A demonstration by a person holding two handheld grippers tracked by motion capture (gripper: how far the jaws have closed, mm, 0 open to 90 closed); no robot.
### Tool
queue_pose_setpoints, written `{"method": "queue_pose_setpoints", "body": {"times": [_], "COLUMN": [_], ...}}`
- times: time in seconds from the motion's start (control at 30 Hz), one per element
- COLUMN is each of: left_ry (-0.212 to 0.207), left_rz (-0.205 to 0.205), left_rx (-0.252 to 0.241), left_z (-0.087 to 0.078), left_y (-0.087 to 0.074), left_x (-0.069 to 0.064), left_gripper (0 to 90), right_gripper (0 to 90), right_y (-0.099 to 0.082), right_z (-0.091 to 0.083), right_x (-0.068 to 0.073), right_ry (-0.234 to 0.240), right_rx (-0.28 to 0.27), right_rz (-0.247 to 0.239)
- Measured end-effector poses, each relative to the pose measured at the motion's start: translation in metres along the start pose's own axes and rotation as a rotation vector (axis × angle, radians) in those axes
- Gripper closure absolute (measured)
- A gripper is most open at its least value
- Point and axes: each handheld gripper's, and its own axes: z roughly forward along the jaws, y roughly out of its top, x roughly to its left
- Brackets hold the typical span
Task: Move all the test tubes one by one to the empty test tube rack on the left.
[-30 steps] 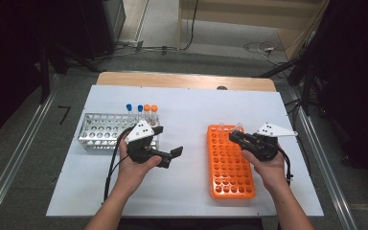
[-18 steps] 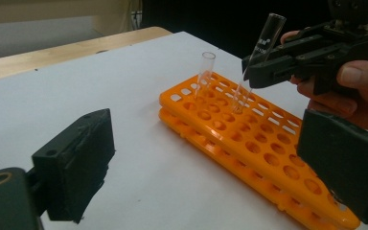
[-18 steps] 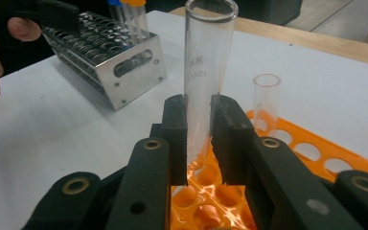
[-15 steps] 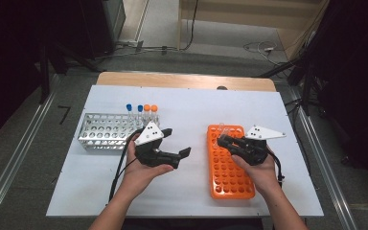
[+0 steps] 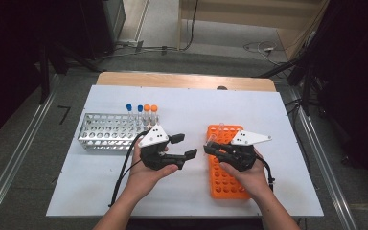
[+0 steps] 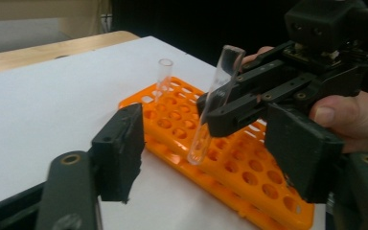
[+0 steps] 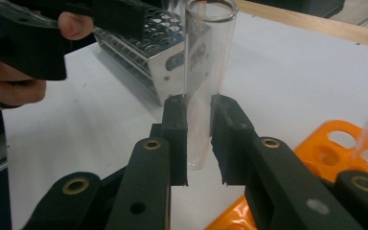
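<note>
A clear, uncapped test tube (image 7: 202,81) stands upright between the pads of my right gripper (image 7: 202,143), which is shut on it. In the high view that right gripper (image 5: 211,147) hovers over the near-left part of the orange rack (image 5: 225,179). My left gripper (image 5: 184,146) faces it from the left, and its jaws have just been closing. In the left gripper view the held tube (image 6: 213,100) hangs in the gap of the left gripper (image 6: 213,155), whose pads stand well apart from the glass. A second clear tube (image 6: 164,79) stands in the rack's far corner.
A metal rack (image 5: 105,136) sits at the left of the white table (image 5: 182,108), with blue- and orange-capped tubes (image 5: 141,114) at its far right end. The table's wooden edge runs along the back.
My right gripper has carried the tube leftward toward the left gripper. The left hand has shifted slightly right, and its jaws have narrowed.
</note>
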Motion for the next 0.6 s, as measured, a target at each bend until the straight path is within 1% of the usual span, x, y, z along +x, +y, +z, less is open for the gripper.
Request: {"method": "queue_pose_setpoints", "body": {"times": [0.1,0.33,0.43,0.5,0.6], "left_ry": [-0.019,-0.057,-0.066,-0.062,-0.068], "left_rz": [0.004,0.012,0.018,0.020,0.020], "left_rx": [-0.003,0.010,0.018,0.022,0.019], "left_z": [0.002,0.007,0.008,0.009,0.010], "left_y": [0.000,-0.001,-0.002,-0.002,-0.002], "left_x": [-0.002,-0.006,-0.008,-0.008,-0.009], "left_gripper": [39.4,52.4,57.0,60.0,63.2], "right_gripper": [74.4,74.4,74.4,74.4,74.4], "right_y": [0.001,0.001,0.002,0.002,0.002], "right_z": [0.003,0.011,0.014,0.015,0.018], "right_x": [0.006,0.018,0.023,0.026,0.029], "right_ry": [0.017,0.053,0.069,0.078,0.090], "right_rx": [0.007,0.028,0.034,0.040,0.049], "right_rz": [-0.010,-0.030,-0.038,-0.041,-0.047]}}
